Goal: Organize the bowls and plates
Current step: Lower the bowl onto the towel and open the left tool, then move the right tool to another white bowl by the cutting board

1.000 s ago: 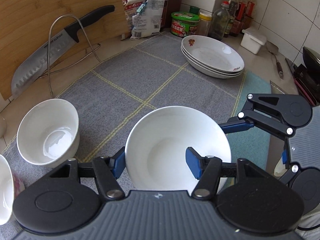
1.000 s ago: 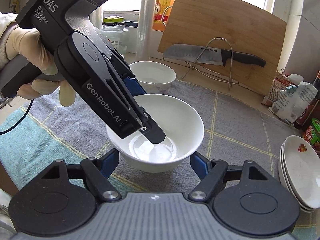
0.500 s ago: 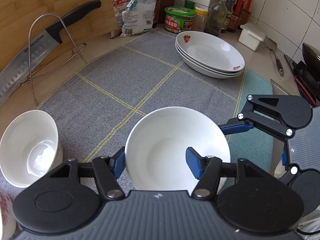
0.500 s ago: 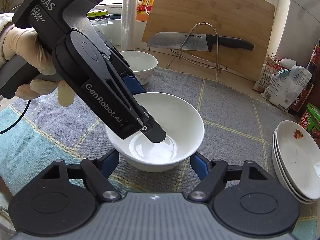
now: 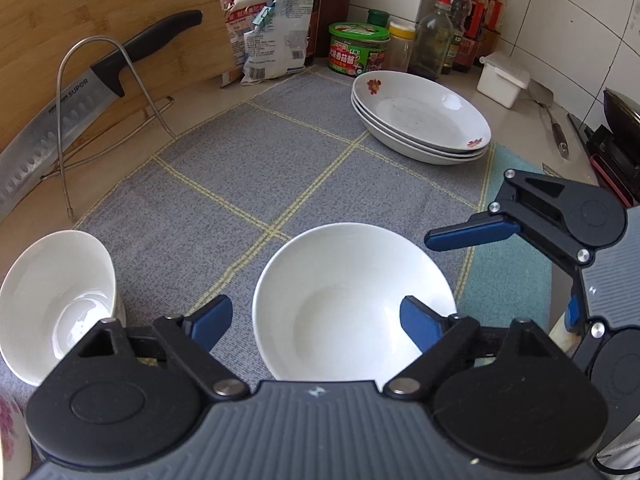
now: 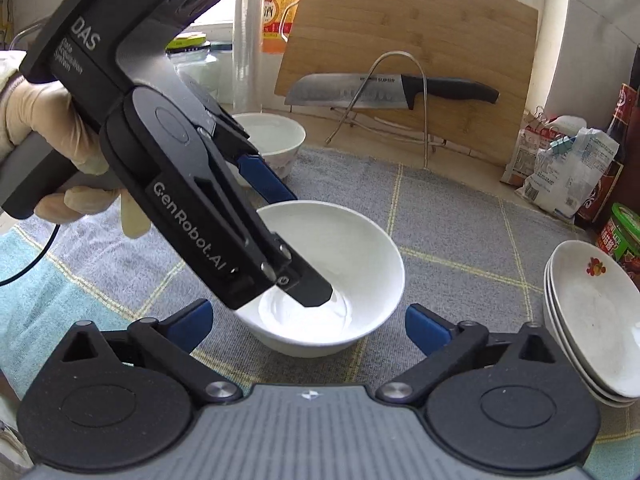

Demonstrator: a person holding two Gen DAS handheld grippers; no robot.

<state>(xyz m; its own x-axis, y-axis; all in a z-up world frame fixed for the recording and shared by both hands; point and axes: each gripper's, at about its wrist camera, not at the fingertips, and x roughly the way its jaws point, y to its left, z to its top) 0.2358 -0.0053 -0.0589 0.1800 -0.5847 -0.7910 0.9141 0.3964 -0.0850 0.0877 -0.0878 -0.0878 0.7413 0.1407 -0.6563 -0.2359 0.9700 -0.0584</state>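
Note:
A plain white bowl stands on the grey checked mat. My left gripper straddles its near rim. The jaws have just been opening: one blue pad stands clear outside the wall, the other hangs inside without pressing. In the right wrist view that inner finger dips into the bowl. My right gripper is open just short of the bowl, touching nothing. A second white bowl sits to the left. Three flowered plates are stacked at the far right.
A knife rests in a wire rack against a bamboo board at the back left. Packets, jars and bottles line the wall, with a white box and a spatula beside them. A flowered bowl's edge shows bottom left. A gloved hand holds the left gripper.
The left gripper's jaws, clamped on the white bowl's rim in both earlier frames, now stand apart and off it. The bowl stays on the mat. The right gripper has kept still.

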